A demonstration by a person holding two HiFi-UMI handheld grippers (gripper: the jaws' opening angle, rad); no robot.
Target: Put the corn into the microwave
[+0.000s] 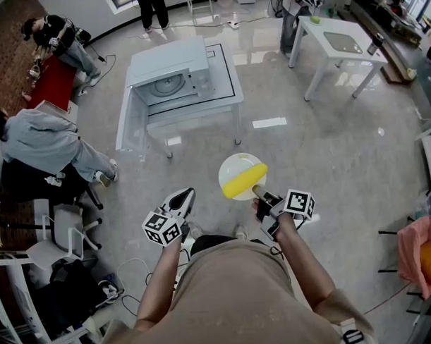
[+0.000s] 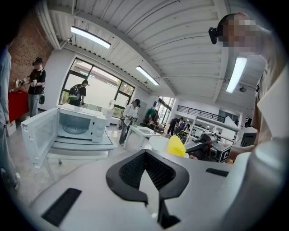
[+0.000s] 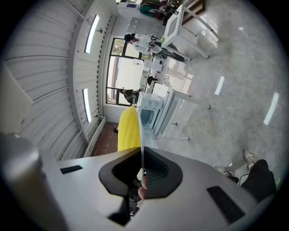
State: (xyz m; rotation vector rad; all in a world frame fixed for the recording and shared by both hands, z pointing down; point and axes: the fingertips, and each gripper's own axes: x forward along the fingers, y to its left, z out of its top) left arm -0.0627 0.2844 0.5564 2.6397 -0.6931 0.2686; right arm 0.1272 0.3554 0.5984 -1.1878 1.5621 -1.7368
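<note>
- Your right claw (image 1: 261, 194) is clamped tight on the rim of the one white plate (image 1: 236, 167). The single yellow corn (image 1: 245, 181) lies across that plate, held up over the floor (image 1: 328, 150).
- Your left claw (image 1: 181, 198) carries nothing, and its two jaws are pressed together.
- In the right gripper view the plate is only a thin edge-on line, with the corn on its left.
- One microwave (image 1: 173, 77) stands ahead, well apart from the corn. Its door (image 1: 128, 120) is swung open and it sits on a low white tabletop (image 1: 223, 97).
- A second white tabletop (image 1: 338, 42) stands further right.
- Three others are around: a seated person (image 1: 45, 142), a crouched person (image 1: 55, 36), and a standing person (image 1: 152, 8) cut off at the top.
- The floor is glossy grey, and the room is a big open hall.
</note>
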